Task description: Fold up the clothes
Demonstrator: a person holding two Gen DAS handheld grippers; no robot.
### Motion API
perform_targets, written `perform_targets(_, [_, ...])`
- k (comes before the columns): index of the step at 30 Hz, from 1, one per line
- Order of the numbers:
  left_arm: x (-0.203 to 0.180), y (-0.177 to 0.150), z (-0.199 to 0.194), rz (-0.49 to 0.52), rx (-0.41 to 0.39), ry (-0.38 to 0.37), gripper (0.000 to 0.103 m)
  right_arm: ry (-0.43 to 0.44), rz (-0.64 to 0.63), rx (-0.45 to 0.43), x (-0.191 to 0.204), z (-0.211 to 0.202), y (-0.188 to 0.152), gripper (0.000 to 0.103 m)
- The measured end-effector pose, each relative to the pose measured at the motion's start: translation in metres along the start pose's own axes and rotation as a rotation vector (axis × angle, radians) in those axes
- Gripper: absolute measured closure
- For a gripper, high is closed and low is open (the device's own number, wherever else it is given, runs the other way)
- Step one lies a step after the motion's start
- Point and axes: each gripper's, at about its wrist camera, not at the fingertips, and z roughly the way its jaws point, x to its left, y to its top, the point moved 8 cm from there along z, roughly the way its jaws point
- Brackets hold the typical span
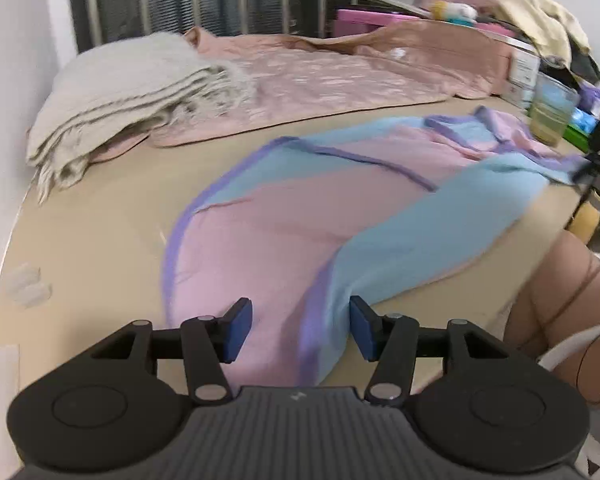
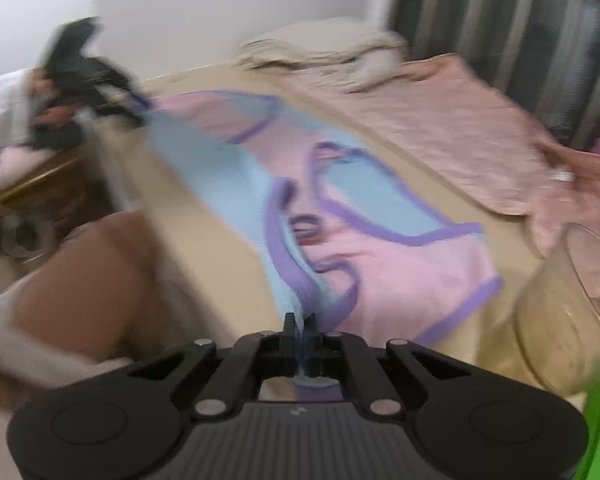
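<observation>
A pink and light-blue garment (image 1: 284,232) with purple trim lies stretched across the beige table (image 1: 100,220). My left gripper (image 1: 300,332) is open at the garment's near end. The cloth runs between its blue pads (image 1: 238,332), which stand well apart. In the right wrist view the garment (image 2: 400,264) lies crumpled with its neckline showing. My right gripper (image 2: 299,324) is shut on a light-blue edge of it near the table's front edge. The right gripper (image 1: 584,168) also shows at the garment's far end in the left wrist view. The left gripper (image 2: 136,112) appears blurred at the upper left.
A folded grey-beige blanket (image 1: 132,92) and a pink quilt (image 1: 320,80) lie along the back of the table. A glass cup (image 2: 560,308) stands close to my right gripper's right side. Boxes and piled cloth (image 1: 532,20) crowd the back corner. A person's leg (image 1: 560,300) is beside the front edge.
</observation>
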Motion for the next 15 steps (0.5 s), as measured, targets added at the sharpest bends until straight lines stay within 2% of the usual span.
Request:
perform_targets(3, [0.009, 0.002, 0.000, 0.021, 0.007, 0.025, 0.049, 0.027, -0.043, 0.043, -0.008, -0.020, 0.016, 0.101])
perform_targets(7, [0.015, 0.006, 0.003, 0.037, 0.010, 0.052, 0.049, -0.147, -0.119, 0.108, -0.032, -0.023, 0.036, 0.098])
perform_targets(8, [0.016, 0.007, 0.003, 0.039, 0.011, 0.057, 0.049, -0.200, -0.147, 0.123, -0.037, -0.019, 0.039, 0.091])
perform_targets(9, [0.016, 0.007, 0.003, 0.037, 0.016, 0.057, 0.049, -0.241, -0.179, 0.128, -0.037, -0.014, 0.041, 0.078])
perform_targets(11, [0.014, 0.005, -0.001, 0.034, 0.035, 0.045, 0.049, -0.305, -0.228, 0.127, -0.035, -0.003, 0.043, 0.069])
perform_targets(15, [0.010, 0.001, -0.015, 0.015, 0.037, 0.023, 0.049, -0.372, -0.277, 0.099, -0.024, 0.003, 0.041, 0.069])
